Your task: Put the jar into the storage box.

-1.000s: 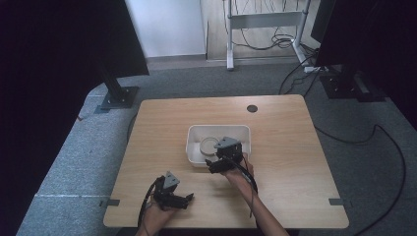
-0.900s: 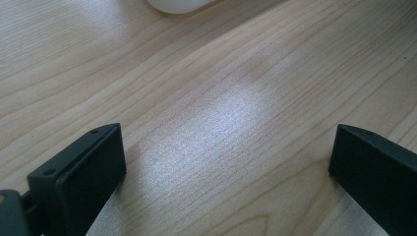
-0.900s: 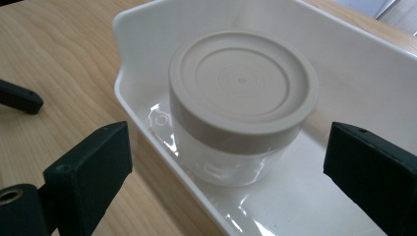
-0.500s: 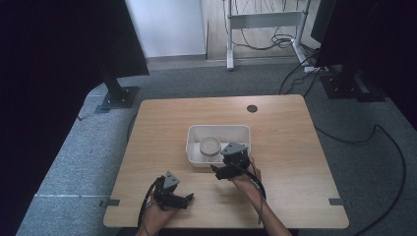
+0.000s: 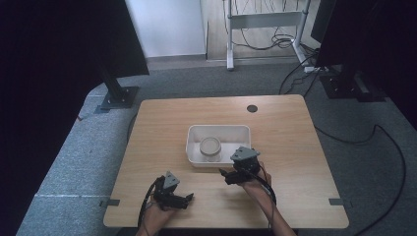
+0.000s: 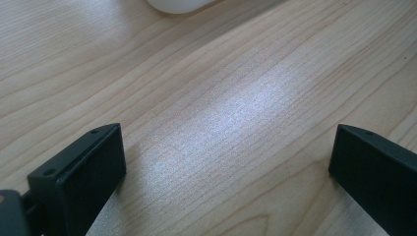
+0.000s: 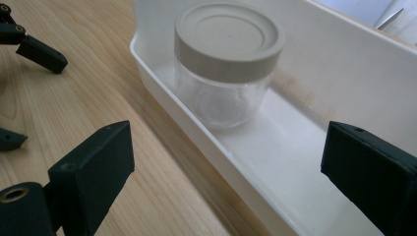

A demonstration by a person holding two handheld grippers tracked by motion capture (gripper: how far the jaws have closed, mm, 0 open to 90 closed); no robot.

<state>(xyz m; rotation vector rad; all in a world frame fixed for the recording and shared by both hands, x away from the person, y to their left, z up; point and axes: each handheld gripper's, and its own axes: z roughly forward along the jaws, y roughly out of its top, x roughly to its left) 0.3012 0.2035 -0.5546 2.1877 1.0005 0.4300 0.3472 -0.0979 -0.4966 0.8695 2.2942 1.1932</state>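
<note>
high view: a clear jar with a grey screw lid (image 5: pixel 210 147) is standing upright inside a white rectangular tray (image 5: pixel 241 132) near the middle of a wooden table (image 5: pixel 162 123). the right gripper (image 5: pixel 229 177) is hovering just beside the tray's near right corner, at about 5 o'clock from the jar, pointing toward 9 o'clock. the left gripper (image 5: pixel 188 197) is sitting well apart at about 7 o'clock from the tray, near the table's front edge, held in a hand (image 5: pixel 156 216).

left gripper view: the left gripper (image 6: pixel 221 157) is facing bare wood grain, its two black jaws standing wide apart with nothing between them. a white rounded edge of the tray (image 6: pixel 177 5) is peeking in at 12 o'clock.

right gripper view: the right gripper (image 7: pixel 226 162) is looking along the tray wall (image 7: pixel 162 93), jaws spread wide and holding nothing. the jar (image 7: pixel 226 64) is standing at 12 o'clock, just beyond the jaws, close to the near wall. the other gripper's black fingertips (image 7: pixel 42 51) are showing at 10 o'clock.
</note>
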